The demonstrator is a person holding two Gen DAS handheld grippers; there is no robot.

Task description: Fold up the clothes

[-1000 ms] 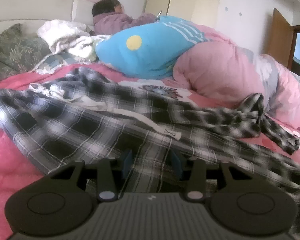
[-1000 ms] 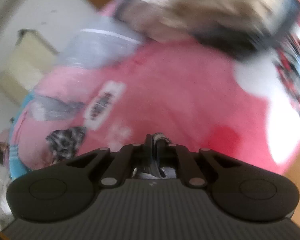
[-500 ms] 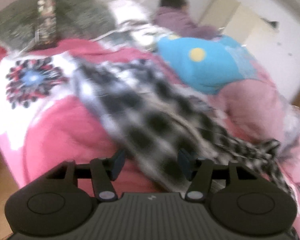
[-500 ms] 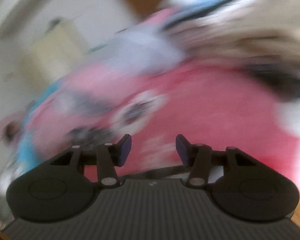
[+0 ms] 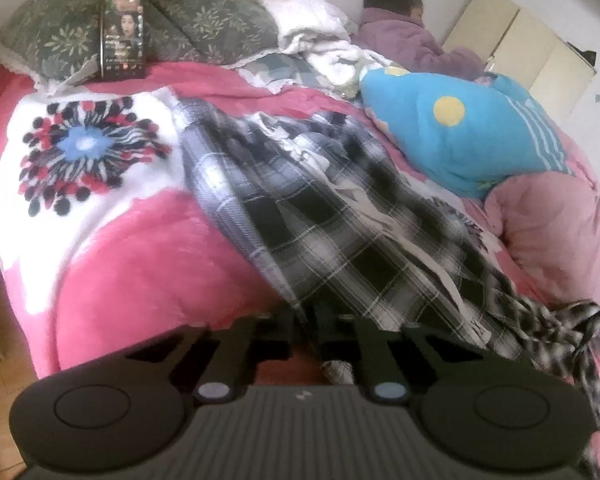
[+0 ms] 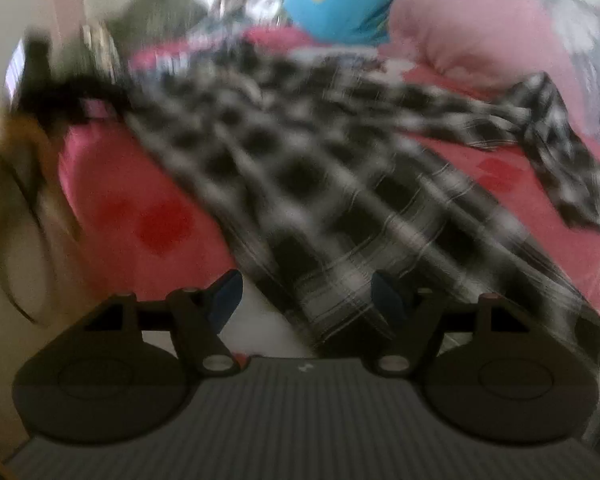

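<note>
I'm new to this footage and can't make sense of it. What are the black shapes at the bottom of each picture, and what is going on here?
Each black shape is a handheld claw; a person holds one in each hand, and a wide-angle camera on each looks forward along its two fingers. One picture comes from the left claw, the other from the right claw. Both look over a bed with a pink blanket. A black-and-white plaid shirt lies spread on it. The left claw is closed on the shirt's near edge. The right claw is open, with the shirt's edge lying between its fingers; that picture is blurred. Further back are a blue cushion, a phone propped against pillows, and a child.
</note>
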